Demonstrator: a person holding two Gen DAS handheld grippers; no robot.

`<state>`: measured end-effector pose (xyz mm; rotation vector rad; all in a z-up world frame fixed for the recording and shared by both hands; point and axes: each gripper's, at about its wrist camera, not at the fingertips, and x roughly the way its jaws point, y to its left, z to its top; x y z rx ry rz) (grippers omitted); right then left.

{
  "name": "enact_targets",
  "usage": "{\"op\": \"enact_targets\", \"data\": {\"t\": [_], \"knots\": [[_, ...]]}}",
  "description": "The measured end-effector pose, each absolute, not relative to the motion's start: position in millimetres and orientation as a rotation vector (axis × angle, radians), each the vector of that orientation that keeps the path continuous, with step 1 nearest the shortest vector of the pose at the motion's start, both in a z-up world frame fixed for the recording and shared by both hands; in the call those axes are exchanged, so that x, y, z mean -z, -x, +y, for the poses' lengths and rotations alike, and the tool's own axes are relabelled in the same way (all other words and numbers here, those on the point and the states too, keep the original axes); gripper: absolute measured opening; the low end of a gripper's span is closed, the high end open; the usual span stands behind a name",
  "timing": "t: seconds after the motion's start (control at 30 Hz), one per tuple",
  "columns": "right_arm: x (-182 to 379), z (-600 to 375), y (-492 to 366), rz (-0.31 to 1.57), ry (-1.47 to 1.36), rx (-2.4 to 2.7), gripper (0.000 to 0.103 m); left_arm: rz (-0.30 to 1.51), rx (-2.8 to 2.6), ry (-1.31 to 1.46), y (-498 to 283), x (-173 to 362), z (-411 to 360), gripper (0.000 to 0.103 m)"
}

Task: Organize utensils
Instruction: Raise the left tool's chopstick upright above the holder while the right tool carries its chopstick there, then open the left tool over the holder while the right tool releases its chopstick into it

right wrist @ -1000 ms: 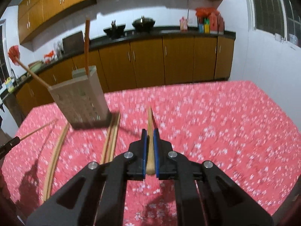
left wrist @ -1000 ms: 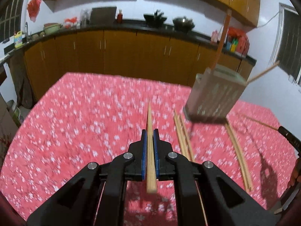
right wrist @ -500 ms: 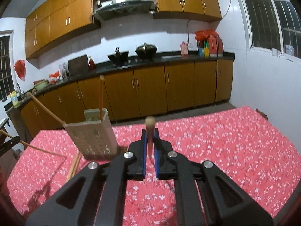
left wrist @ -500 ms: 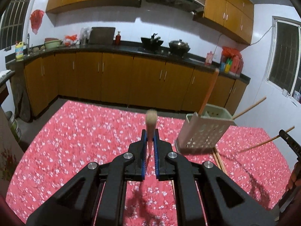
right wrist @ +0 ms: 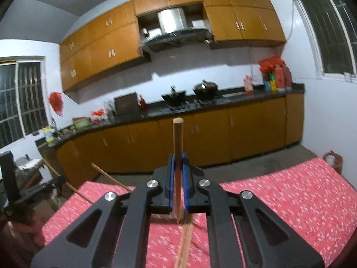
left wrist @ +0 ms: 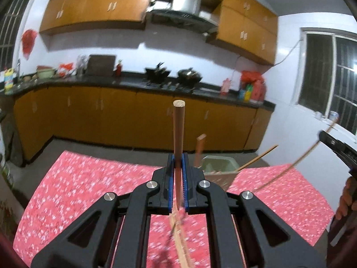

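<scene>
Left tongs (left wrist: 178,165) clenched on a brown chopstick (left wrist: 178,131), which stands upright between the blue pads, blunt end up, pointed tip poking out below! Just to the right of them, partly hidden behind the frame, sits the pale utensil holder (left wrist: 219,169) on the red flowered desk (left wrist: 89,178), sticks leaning out of it. Loose chopsticks (left wrist: 181,243) lie on the cloth below the tongs. Over to the right tongs (right wrist: 178,165): same picture, gripping a second chopstick (right wrist: 177,138) upright. More chopsticks (right wrist: 186,245) lie beneath them.
</scene>
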<state>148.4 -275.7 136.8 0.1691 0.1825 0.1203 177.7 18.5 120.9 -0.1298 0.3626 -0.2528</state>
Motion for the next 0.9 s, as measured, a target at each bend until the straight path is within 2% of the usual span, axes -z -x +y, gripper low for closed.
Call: {"op": "enact_targets", "data": {"t": [0.4, 0.9], "knots": [[-152.8, -249.0, -183.0, 0.103, -0.136, -0.122, 0.008, 0.143, 0.277, 0.167, -181.4, -179.4, -19.9, 0.007], [-117.0, -234.1, -238.5, 0.216, -0.136, -0.109, 0.009, 0.292, 0.249, 0.172, -242.3, -119.3, -39.9, 0.007]]}}
